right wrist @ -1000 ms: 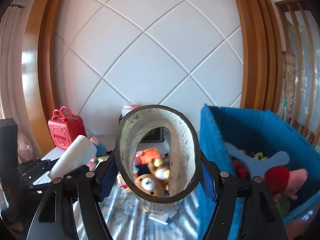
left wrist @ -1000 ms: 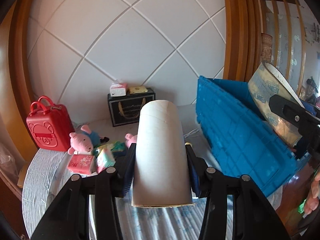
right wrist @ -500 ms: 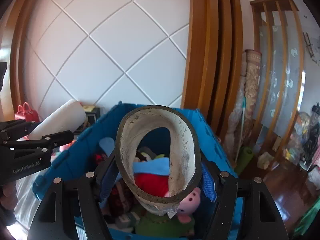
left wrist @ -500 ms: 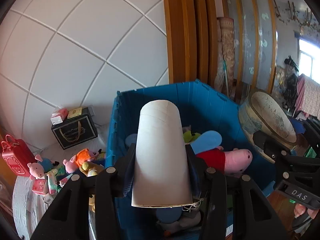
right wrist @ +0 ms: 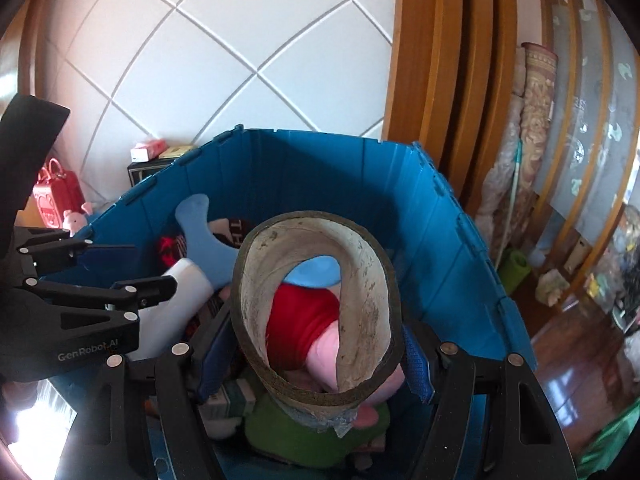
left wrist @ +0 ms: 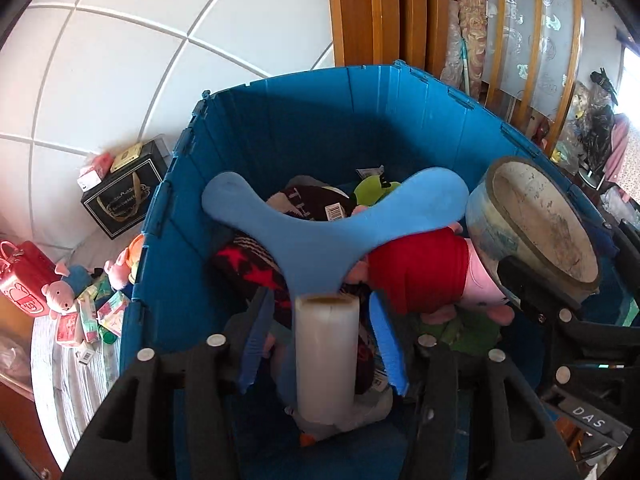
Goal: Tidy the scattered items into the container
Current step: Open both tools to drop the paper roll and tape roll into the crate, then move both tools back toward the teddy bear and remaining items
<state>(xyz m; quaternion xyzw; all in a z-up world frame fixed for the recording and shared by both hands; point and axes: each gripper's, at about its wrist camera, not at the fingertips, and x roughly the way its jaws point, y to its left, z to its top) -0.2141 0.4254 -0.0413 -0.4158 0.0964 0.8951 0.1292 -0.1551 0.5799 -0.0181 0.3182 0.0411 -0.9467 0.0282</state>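
Note:
The blue crate (left wrist: 280, 112) (right wrist: 352, 168) holds several toys: a blue three-armed foam piece (left wrist: 316, 236), a pig plush in a red dress (left wrist: 424, 272) and dark cloth. My left gripper (left wrist: 320, 344) is open over the crate; the white roll (left wrist: 325, 356) (right wrist: 176, 300) stands loose between its spread fingers, tipped down into the crate. My right gripper (right wrist: 316, 356) is shut on a wide tape roll (right wrist: 316, 304) (left wrist: 536, 228), held over the crate's right side.
On the striped table (left wrist: 64, 376) left of the crate lie pig plushes (left wrist: 60, 288), small boxes (left wrist: 88, 320) and a red toy case (left wrist: 20, 276). A black box (left wrist: 124, 196) stands by the white wall. Wooden frames stand behind the crate.
Both grippers moved right from the table to above the crate and tilted down. The left fingers have spread, and the white roll has slid forward out of their grip.

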